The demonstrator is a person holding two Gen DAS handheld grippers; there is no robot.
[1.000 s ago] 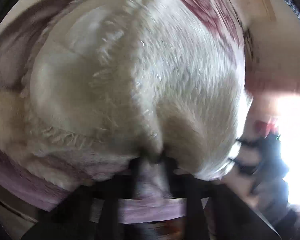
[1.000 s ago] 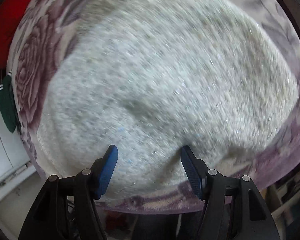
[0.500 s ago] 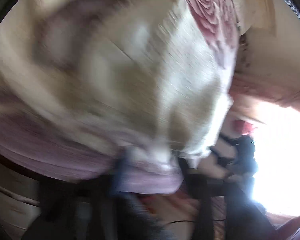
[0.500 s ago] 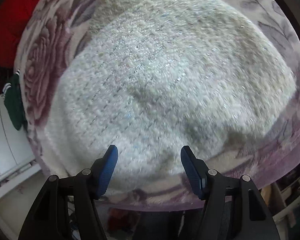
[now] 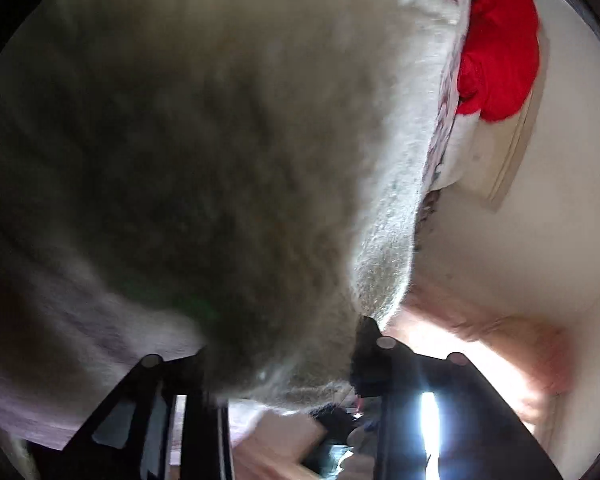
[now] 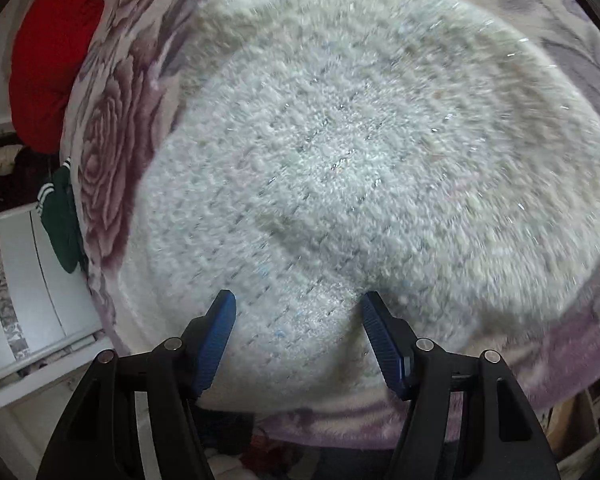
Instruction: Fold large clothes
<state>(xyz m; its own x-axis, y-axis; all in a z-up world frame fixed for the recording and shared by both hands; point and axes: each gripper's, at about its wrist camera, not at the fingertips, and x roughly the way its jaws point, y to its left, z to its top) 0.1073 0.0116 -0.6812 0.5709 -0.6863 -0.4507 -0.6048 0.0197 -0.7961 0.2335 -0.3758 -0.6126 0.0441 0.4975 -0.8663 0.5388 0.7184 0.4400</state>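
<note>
garment: fuzzy white knit sweater point(image 6: 360, 168) | state: spread flat – slightly rumpled | place: on rose-patterned blanket point(image 6: 108, 152)

A home bedroom: rose-patterned blanket point(image 6: 112, 160), red garment point(image 6: 48, 60), green garment point(image 6: 60, 220) by it.

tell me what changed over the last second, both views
The left gripper dropped in close and rolled; the white garment now fills its view, dark and close. Its jaws opened, then have just been closing, with the garment's edge bunched between them; whether they press on it is not clear. The right gripper stayed open over the garment, touching nothing. The floral blanket and red cloth lie as before.
</note>
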